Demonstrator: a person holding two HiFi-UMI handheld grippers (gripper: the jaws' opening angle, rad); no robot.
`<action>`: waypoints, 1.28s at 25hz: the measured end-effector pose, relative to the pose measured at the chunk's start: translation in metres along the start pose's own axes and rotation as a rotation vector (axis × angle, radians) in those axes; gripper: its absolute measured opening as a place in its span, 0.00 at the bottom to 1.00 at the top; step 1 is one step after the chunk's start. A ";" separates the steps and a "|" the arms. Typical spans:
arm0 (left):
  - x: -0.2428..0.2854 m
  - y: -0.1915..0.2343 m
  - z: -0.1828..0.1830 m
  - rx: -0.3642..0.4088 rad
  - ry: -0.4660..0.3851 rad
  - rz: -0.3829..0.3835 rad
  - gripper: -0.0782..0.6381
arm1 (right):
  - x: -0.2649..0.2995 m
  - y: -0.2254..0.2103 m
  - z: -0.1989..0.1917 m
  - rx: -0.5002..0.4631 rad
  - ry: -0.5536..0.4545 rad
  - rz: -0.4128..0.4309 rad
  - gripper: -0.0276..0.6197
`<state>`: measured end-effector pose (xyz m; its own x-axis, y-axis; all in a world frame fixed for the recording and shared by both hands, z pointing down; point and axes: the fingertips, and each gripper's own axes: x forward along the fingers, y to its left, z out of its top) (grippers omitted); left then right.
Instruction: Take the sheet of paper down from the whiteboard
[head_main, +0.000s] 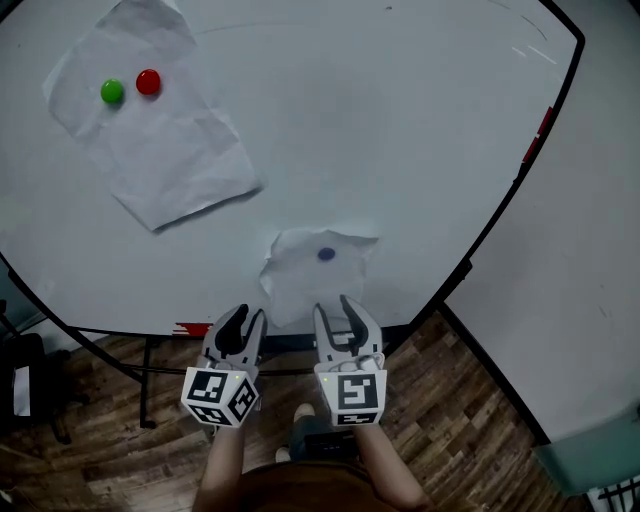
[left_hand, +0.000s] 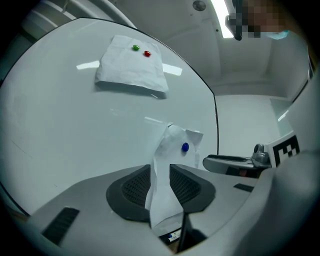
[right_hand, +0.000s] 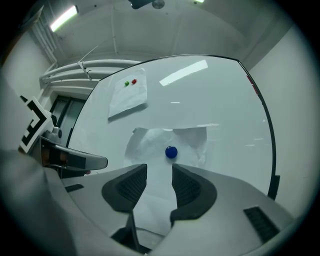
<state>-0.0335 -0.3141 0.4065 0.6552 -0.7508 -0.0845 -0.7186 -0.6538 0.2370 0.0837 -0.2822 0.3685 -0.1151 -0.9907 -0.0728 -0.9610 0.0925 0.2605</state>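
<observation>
A small crumpled sheet of paper (head_main: 320, 272) hangs low on the whiteboard (head_main: 400, 130), pinned by a blue magnet (head_main: 326, 254). Both grippers point at it from just below the board's lower edge. My left gripper (head_main: 248, 316) stands open at the sheet's lower left corner. In the left gripper view the sheet (left_hand: 175, 142) shows through the gap of that gripper (left_hand: 161, 170), with no pad pressing on it. My right gripper (head_main: 335, 308) is open under the sheet's lower edge. In the right gripper view the blue magnet (right_hand: 171, 152) sits just above the gap of that gripper (right_hand: 159, 170).
A larger crumpled sheet (head_main: 160, 140) is pinned at the board's upper left by a green magnet (head_main: 112, 91) and a red magnet (head_main: 148, 81). The board's dark frame (head_main: 500, 215) runs down the right. A white wall (head_main: 570, 300) lies beyond it, and wooden floor (head_main: 450, 420) below.
</observation>
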 end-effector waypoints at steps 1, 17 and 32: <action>0.003 0.001 0.001 0.004 -0.001 -0.001 0.28 | 0.004 -0.001 0.001 0.000 -0.005 0.000 0.28; 0.046 0.002 0.017 0.031 -0.048 -0.102 0.30 | 0.053 -0.013 0.013 0.004 -0.061 -0.006 0.31; 0.063 0.003 0.016 0.007 -0.047 -0.125 0.30 | 0.070 -0.025 0.028 -0.140 -0.158 -0.111 0.31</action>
<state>0.0020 -0.3649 0.3869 0.7282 -0.6667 -0.1587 -0.6335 -0.7432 0.2153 0.0924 -0.3512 0.3296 -0.0594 -0.9650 -0.2553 -0.9271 -0.0415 0.3726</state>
